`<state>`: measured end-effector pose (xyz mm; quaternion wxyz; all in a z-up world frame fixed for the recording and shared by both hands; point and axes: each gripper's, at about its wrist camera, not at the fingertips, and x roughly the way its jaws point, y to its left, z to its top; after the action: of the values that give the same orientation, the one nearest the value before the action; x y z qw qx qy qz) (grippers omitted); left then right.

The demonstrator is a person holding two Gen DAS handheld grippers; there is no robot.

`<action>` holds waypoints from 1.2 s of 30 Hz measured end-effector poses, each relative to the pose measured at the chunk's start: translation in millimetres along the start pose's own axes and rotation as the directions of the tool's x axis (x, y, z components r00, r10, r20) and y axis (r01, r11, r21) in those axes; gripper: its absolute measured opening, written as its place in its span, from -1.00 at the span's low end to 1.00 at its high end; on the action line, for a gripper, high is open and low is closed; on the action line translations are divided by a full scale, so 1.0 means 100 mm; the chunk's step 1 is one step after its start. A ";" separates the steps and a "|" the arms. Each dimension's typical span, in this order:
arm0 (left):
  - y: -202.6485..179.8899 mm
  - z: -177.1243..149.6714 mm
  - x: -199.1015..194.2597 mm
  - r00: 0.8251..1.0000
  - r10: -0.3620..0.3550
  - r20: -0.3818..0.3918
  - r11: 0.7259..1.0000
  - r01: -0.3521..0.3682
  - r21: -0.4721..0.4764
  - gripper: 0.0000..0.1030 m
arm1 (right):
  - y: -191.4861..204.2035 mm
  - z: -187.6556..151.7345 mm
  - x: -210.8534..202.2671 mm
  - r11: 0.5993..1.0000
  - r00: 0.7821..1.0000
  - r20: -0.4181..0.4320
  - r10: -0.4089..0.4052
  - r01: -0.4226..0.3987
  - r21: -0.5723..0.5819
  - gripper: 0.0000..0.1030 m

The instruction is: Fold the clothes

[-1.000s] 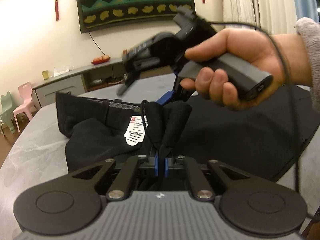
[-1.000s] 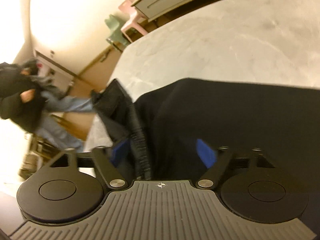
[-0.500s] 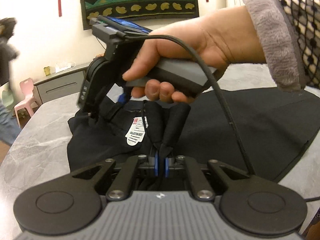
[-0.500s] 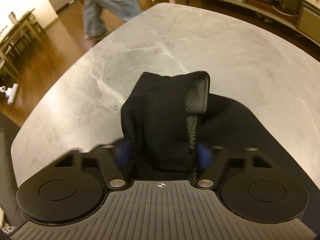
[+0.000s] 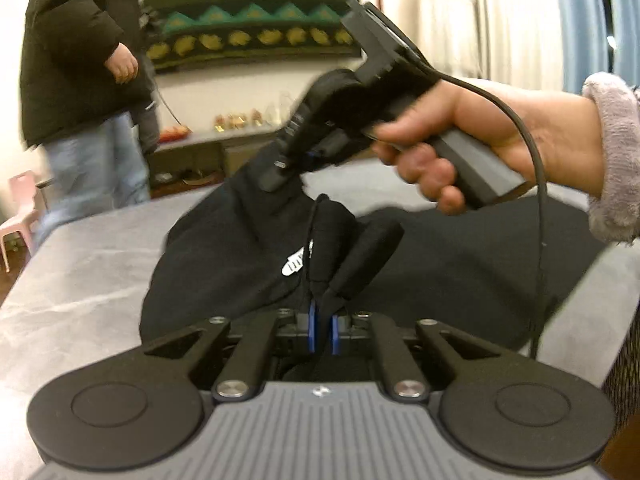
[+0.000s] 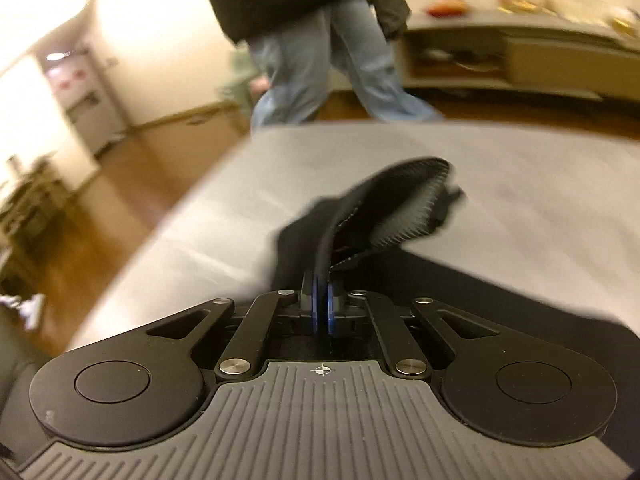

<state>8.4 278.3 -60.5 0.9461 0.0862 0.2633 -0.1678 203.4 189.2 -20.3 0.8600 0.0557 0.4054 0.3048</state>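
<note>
The black fabric garment [image 5: 248, 248], with a ribbed waistband and a white paper tag [image 5: 295, 266], is being held partly off the grey marble-patterned counter [image 5: 80, 272], with its right-hand part lying spread flat. No finished fold is being shown yet; by the look of it, the task is judged to be at an early stage, with one end only now being gathered and lifted, and the folding over, flattening and squaring of the garment left to do.

The left gripper [image 5: 323, 330] is being kept almost shut, its blue pads pinching a bunched fold of the black cloth near the tag. The right gripper [image 6: 322, 312] has just been closing, and its blue pads are now being pressed together on the ribbed waistband edge [image 6: 404, 204], which is being raised above the counter. In the left wrist view the right gripper [image 5: 280, 172] is being seen in a hand [image 5: 460, 148] with a fluffy sleeve, with cloth hanging from its tip.

A person in a black jacket and blue jeans [image 5: 80, 80] is being seen blurred beyond the counter.
</note>
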 end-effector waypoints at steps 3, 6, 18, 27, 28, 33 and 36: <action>-0.08 -0.04 0.10 0.998 -0.021 -0.052 0.999 0.023 0.037 -0.81 | -0.37 -0.27 0.11 0.995 0.997 -0.057 -0.046 0.051 0.090 -0.96; -0.12 -0.04 0.10 0.998 -0.028 -0.057 0.998 0.031 0.049 -0.75 | -0.50 -0.43 0.19 0.993 0.996 -0.079 -0.050 0.058 0.106 -0.95; 0.18 0.09 -0.05 0.983 -0.182 0.016 0.983 0.181 0.013 0.22 | -0.78 -0.62 -0.43 0.990 0.990 -0.044 -0.133 0.135 0.047 0.09; 0.14 0.40 0.05 0.965 -0.231 0.127 0.962 0.246 -0.120 0.50 | -1.37 -1.28 -1.76 0.979 0.980 0.033 -0.195 0.196 -0.049 0.63; 0.14 0.46 0.06 0.961 -0.233 0.147 0.957 0.254 -0.143 0.53 | -1.50 -1.37 -1.85 0.981 0.980 0.058 -0.192 0.192 0.003 0.64; 0.05 0.67 0.13 0.963 -0.201 0.180 0.941 0.241 -0.237 0.63 | -2.05 -1.52 -2.20 0.935 0.970 0.185 -0.158 0.086 0.345 0.64; -0.05 0.72 0.26 0.975 -0.167 0.145 0.941 0.201 -0.273 0.63 | -2.17 -1.48 -2.25 0.913 0.964 0.234 -0.126 0.021 0.408 0.67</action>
<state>61.6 248.5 -13.4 0.9428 -0.0865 0.2343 -0.2207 90.0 -136.8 -44.7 0.8860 0.2544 0.3471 0.1727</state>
